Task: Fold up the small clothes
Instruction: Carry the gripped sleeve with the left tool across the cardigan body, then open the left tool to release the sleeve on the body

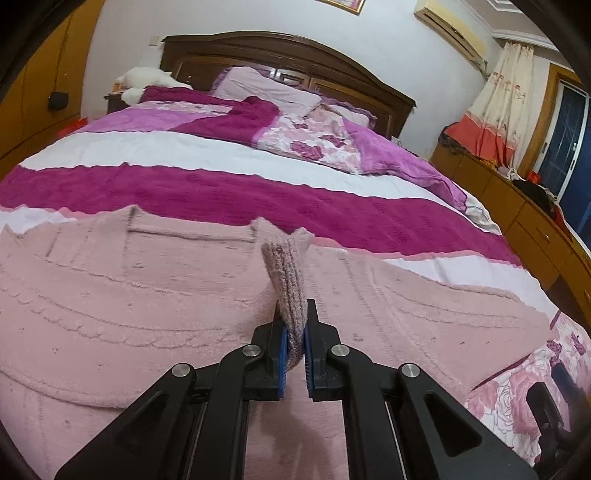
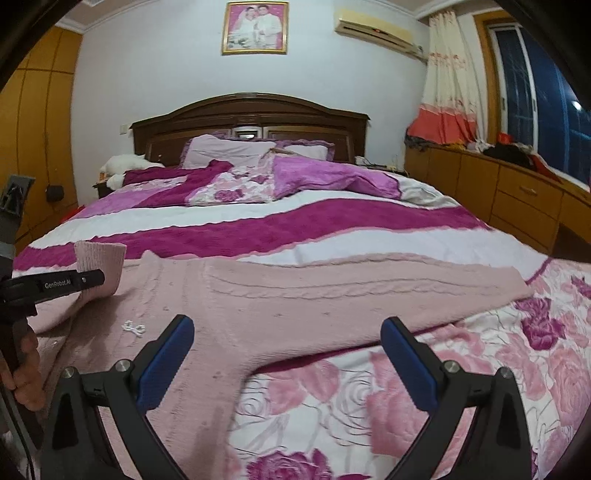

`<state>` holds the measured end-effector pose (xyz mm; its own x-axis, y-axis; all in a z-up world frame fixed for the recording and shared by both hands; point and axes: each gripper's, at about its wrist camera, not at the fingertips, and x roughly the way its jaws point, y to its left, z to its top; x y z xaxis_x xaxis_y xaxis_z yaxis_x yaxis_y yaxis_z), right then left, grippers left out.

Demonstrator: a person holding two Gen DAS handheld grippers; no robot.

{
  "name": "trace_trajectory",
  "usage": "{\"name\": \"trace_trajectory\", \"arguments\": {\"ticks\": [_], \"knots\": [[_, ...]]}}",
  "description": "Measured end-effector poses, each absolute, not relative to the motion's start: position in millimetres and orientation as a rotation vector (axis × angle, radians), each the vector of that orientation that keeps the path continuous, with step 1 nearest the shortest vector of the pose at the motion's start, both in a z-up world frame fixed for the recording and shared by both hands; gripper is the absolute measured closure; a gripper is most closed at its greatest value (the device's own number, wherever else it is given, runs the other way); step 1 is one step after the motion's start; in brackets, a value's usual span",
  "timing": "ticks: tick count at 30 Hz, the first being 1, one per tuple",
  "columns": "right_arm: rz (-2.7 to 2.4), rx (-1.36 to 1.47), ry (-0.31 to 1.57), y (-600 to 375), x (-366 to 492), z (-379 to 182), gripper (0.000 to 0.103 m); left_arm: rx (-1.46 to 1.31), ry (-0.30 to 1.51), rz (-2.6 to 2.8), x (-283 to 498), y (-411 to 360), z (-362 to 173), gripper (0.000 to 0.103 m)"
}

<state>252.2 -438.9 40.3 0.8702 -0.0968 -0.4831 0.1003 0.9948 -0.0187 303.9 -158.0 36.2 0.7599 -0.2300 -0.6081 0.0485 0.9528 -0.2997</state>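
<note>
Left gripper [image 1: 294,343] clenched on ribbed cuff [image 1: 287,273], which I hold raised to fold the sleeve inward; right gripper [image 2: 288,345] released, hovering; pink sweater [image 2: 295,295] flat on bed [image 2: 332,225].

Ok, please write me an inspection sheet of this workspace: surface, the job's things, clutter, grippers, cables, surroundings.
Surface: bed with striped magenta and white cover, floral quilt at the near edge.
Job's things: pink sweater spread flat on the bed; one cuff lifted.
Clutter: small white item on the sweater, too small to identify; pillows and rumpled duvet at the head end.
Grippers: left hand-held gripper shut on the cuff; right hand-held gripper open, above the sweater, holding nothing.
Cables: a dark cord by the hand at the left edge.
Surroundings: headboard, framed photo, air conditioner, curtain, window, wooden cabinets.
</note>
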Motion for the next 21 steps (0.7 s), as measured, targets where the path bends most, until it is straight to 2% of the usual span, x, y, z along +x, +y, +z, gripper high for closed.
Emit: {"name": "trace_trajectory", "arguments": {"ticks": [8, 16, 18, 21], "knots": [[-0.125, 0.080, 0.538, -465.6, 254.4, 34.1, 0.000, -0.221, 0.686, -0.167, 307.2, -186.2, 32.0, 0.103], [-0.126, 0.052, 0.547, -462.2, 254.2, 31.0, 0.000, -0.280, 0.783, -0.296, 304.0, -186.3, 24.5, 0.103], [-0.124, 0.047, 0.547, -462.2, 254.4, 31.1, 0.000, -0.260, 0.775, -0.303, 296.0, -184.2, 34.0, 0.097], [-0.123, 0.033, 0.547, -463.9, 251.4, 30.5, 0.000, -0.205, 0.724, -0.290, 272.1, -170.2, 55.6, 0.094]]}}
